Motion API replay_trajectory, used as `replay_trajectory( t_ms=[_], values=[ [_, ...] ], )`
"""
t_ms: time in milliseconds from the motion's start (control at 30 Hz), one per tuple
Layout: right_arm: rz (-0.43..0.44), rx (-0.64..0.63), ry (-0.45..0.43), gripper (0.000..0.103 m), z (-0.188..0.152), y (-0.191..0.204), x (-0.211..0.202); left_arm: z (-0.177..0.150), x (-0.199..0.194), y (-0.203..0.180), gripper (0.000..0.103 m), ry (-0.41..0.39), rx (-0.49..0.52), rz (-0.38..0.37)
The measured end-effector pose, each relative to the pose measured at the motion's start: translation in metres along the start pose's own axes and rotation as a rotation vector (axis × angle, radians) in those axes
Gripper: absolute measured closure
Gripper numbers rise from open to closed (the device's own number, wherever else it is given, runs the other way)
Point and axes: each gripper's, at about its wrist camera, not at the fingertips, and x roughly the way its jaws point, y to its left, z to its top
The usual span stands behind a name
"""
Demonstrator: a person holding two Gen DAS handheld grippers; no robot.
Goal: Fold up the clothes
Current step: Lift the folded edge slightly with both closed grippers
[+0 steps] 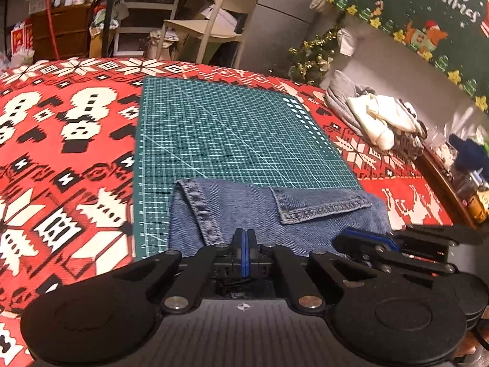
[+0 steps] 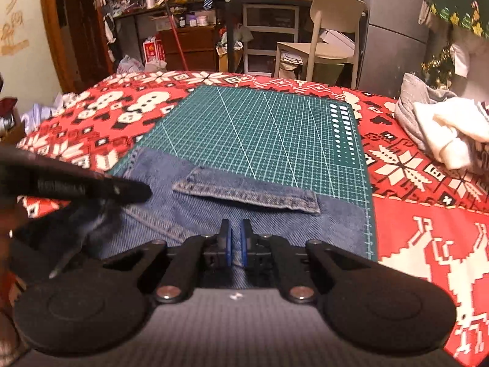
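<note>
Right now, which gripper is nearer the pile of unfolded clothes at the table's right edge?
Right. The right gripper works the jeans on the side toward the clothes pile; the left gripper sits farther away, beyond it.

One pair of jeans [image 1: 244, 208], one green cutting mat [image 1: 232, 134], one pale chair [image 1: 214, 21], two grippers: left gripper [image 1: 245, 241], right gripper [image 2: 234, 238].

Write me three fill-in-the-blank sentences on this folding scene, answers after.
1. The denim garment lies on the near end of a green ____ mat.
2. The cloth under the mat is mainly ____ with white patterns.
3. The pile of unfolded clothes sits to the mat's ____ side in both views.

Missing words: cutting; red; right
</note>
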Motion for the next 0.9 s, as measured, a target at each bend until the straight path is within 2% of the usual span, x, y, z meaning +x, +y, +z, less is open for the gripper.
replay_trajectory(
  t_ms=[100,233,333,433,500,567,633,700,800,833,900],
  values=[
    [0.010,0.036,0.025,0.098,0.006,-0.009,-0.009,0.009,-0.006,0.000,0.101,-0.029,-0.013,0.047],
    [0.020,0.121,-0.010,0.096,0.014,-0.027,-0.022,0.024,0.002,0.010,0.100,-0.035,-0.044,0.055],
    [-0.005,0.148,-0.012,0.096,0.016,-0.040,-0.018,0.029,0.014,0.019,0.100,-0.025,-0.048,0.077],
    [-0.020,0.161,0.026,0.098,0.009,-0.051,-0.004,0.029,0.016,0.025,0.099,-0.030,-0.031,0.093],
    [-0.025,0.155,0.020,0.099,0.001,-0.054,-0.004,0.027,0.014,0.031,0.095,-0.023,-0.027,0.173],
    [-0.042,0.143,0.019,0.098,-0.003,-0.055,-0.007,0.023,0.011,0.043,0.100,-0.007,-0.046,0.220],
    [-0.040,0.166,0.027,0.098,-0.004,-0.060,-0.012,0.021,-0.004,0.059,0.099,0.002,-0.122,0.161],
    [-0.041,0.188,0.032,0.098,-0.004,-0.065,-0.018,0.018,-0.022,0.065,0.099,-0.029,-0.152,0.122],
    [-0.036,0.214,0.027,0.096,-0.003,-0.071,-0.026,0.016,-0.042,0.066,0.099,-0.050,-0.194,-0.011],
    [-0.030,0.222,0.025,0.096,-0.003,-0.073,-0.029,0.015,-0.043,0.063,0.099,-0.046,-0.198,-0.043],
    [-0.016,0.227,0.025,0.096,-0.002,-0.071,-0.030,0.013,-0.031,0.058,0.099,-0.011,-0.194,-0.055]
  ],
)
